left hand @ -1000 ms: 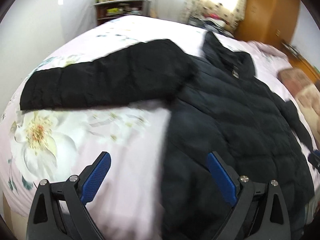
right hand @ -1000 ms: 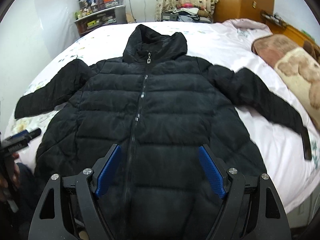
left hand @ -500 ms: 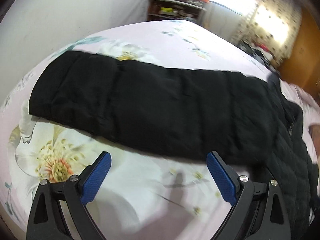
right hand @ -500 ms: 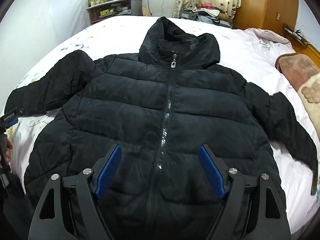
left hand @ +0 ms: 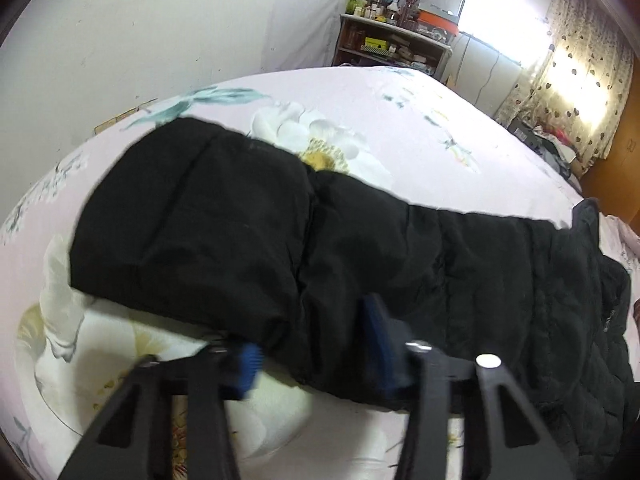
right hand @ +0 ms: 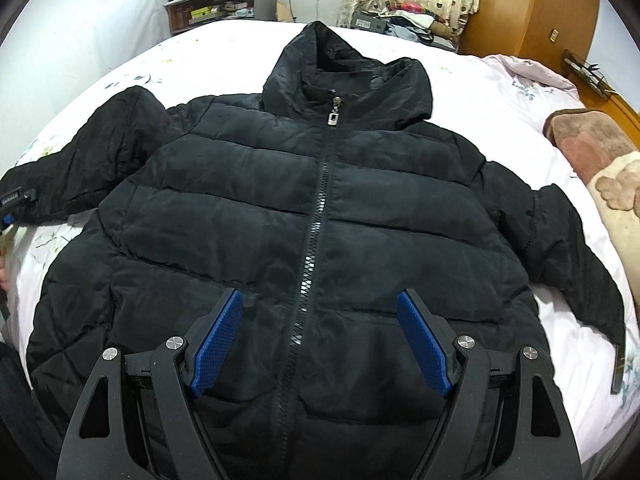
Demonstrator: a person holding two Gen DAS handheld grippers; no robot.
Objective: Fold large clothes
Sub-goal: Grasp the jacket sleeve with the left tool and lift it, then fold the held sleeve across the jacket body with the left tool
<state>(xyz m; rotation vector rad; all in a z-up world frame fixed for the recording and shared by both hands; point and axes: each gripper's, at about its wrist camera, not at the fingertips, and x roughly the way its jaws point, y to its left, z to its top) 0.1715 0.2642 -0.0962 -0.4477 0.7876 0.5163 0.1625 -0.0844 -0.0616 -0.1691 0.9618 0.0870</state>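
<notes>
A black puffer jacket (right hand: 320, 216) lies face up and zipped on the bed, both sleeves spread out. In the left wrist view its left sleeve (left hand: 248, 240) runs across the frame. My left gripper (left hand: 312, 348) has its blue pads around the sleeve's near edge, partly closed on the fabric. The left gripper also shows at the far left edge of the right wrist view (right hand: 10, 216), at the sleeve cuff. My right gripper (right hand: 320, 344) is open and empty, hovering over the jacket's lower front, astride the zipper (right hand: 316, 224).
The bed (left hand: 400, 120) has a pale floral sheet. A brown and cream blanket (right hand: 592, 152) lies at its right side. A cluttered shelf (left hand: 392, 40) and a white wall stand beyond the bed. A wooden wardrobe (right hand: 536, 4) is at the back right.
My left gripper has moved left and down to the sleeve and has closed its jaws on the sleeve's edge. My right gripper has moved closer over the jacket front and stays open.
</notes>
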